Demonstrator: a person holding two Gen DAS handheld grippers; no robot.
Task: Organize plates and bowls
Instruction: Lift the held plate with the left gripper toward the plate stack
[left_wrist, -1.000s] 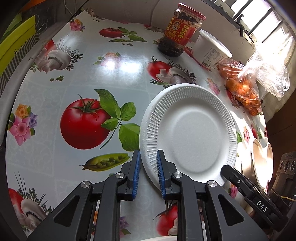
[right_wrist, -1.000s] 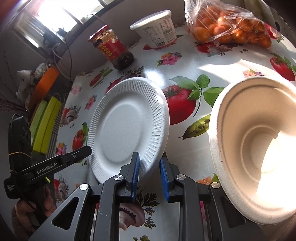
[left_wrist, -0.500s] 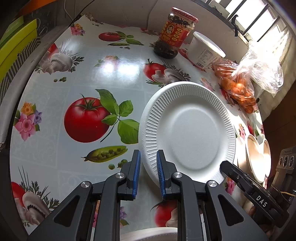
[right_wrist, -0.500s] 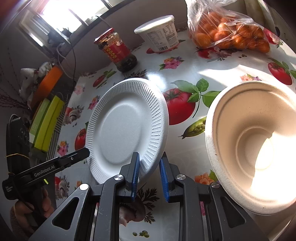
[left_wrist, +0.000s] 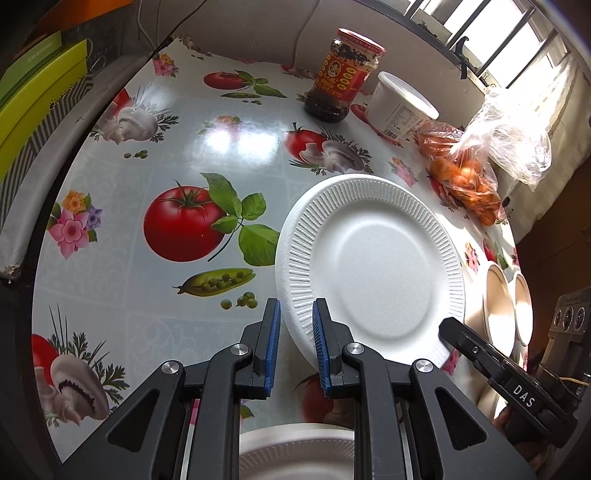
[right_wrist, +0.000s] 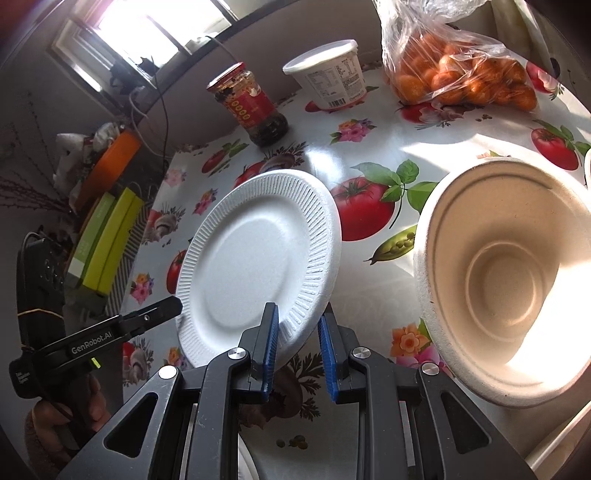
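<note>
Lifted a little higher off the tomato-print surface (left_wrist: 184, 155) since a second ago, the white foam plate (left_wrist: 373, 266) hangs between my hands, left gripper (left_wrist: 294, 349) jaws pinching its near-left rim, right gripper (right_wrist: 297, 354) jaws pinching the opposite edge, pulp bowl (right_wrist: 506, 273) just right.

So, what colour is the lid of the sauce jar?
The jar's lid is red, and the left wrist view shows it best.

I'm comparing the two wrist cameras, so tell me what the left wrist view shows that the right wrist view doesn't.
Only the left wrist view shows a second white foam plate below the left gripper, and two beige bowls edge-on at right. Only the right wrist view shows one large beige pulp bowl from inside. Both show the ribbed white foam plate held by both grippers, the red-labelled sauce jar, the white tub and the bag of oranges.
</note>
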